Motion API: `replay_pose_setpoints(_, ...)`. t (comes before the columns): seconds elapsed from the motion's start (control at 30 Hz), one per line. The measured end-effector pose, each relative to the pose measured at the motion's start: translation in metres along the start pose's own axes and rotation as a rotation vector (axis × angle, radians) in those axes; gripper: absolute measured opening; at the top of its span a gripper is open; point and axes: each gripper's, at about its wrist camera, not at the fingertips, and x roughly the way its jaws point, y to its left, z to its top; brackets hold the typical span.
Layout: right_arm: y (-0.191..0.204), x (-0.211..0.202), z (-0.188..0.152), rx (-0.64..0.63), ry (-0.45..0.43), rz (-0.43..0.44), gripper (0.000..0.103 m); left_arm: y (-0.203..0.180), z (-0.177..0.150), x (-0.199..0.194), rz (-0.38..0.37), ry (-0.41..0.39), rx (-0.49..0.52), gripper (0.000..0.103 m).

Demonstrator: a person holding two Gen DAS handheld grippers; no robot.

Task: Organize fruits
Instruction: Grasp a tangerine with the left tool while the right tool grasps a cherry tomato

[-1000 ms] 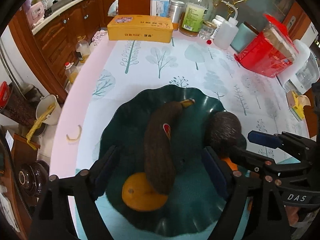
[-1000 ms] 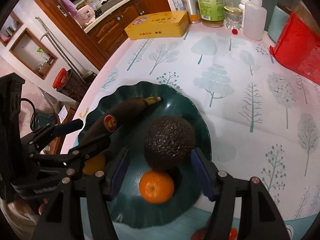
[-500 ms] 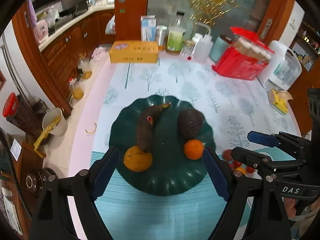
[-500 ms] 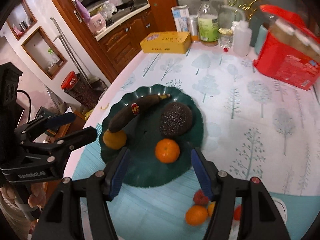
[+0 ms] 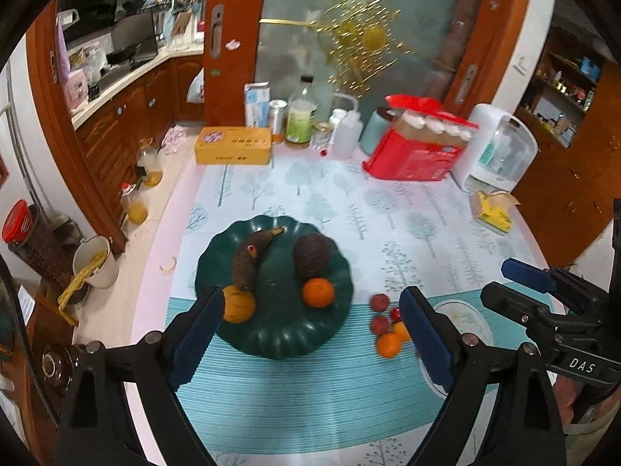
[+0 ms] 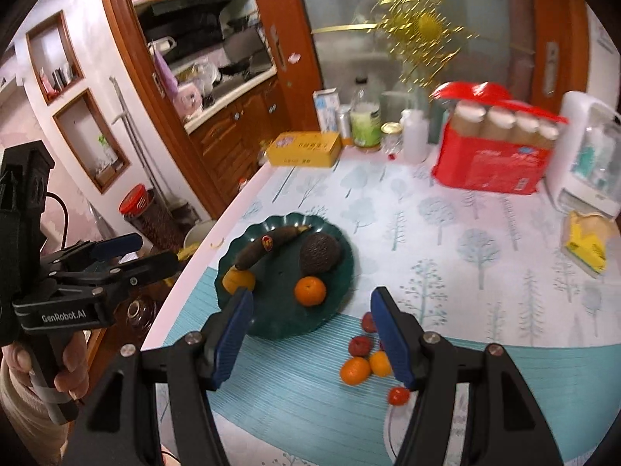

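Between the blue pads of the left gripper [image 5: 310, 326] nothing is held; its jaws are opening, hanging above the near rim of the dark green plate [image 5: 287, 339]. The right gripper [image 6: 310, 334] stands half spread and empty too. On the plate, a blackened banana [image 5: 248, 262] lies with its long axis from seven to one o'clock, stem tip toward one. An avocado [image 5: 311, 254] sits at the plate's two o'clock, an orange [image 5: 318, 292] just below it, and a yellowish orange [image 5: 237, 305] touching the banana's blunt end. At three o'clock, off the plate, small loose fruits [image 5: 386, 328] cluster on the striped teal mat [image 5: 295, 400].
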Motion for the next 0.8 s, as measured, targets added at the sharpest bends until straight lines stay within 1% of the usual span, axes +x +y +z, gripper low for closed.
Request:
replay_pose_setpoints(0.07, -0.004, -0.012, -0.007, 0.009, -0.021, -0.022, 0.064, -0.007, -0.002, -0.006, 0.002, -0.019, 0.007, 0.091)
replay_pose_setpoints(0.17, -0.011, -0.025, -0.019, 0.024, -0.039, -0.054, 0.064, -0.019, -0.005, -0.006, 0.004, -0.016, 0.029, 0.091)
replay_pose_setpoints(0.33, -0.028, -0.038, -0.04, 0.061, -0.067, -0.109, 0.064, -0.042, -0.02, 0.011, -0.023, 0.028, 0.087, 0.091)
replay_pose_setpoints(0.47, -0.045, -0.041, -0.057, 0.092, -0.085, -0.159, 0.064, -0.062, -0.035, 0.028, -0.015, 0.034, 0.135, 0.091)
replay_pose_setpoints(0.6, -0.064, -0.031, -0.074, 0.122, -0.056, -0.187, 0.064, -0.077, -0.054, 0.055, -0.029, 0.088, 0.145, 0.091)
replay_pose_setpoints(0.7, -0.079, -0.018, -0.086, 0.155, -0.028, -0.189, 0.064, -0.083, -0.07, 0.08, -0.021, 0.124, 0.144, 0.091)
replay_pose_setpoints(0.8, -0.093, 0.0, -0.098, 0.182, 0.022, -0.182, 0.064, -0.087, -0.082, 0.102, -0.015, 0.152, 0.13, 0.091)
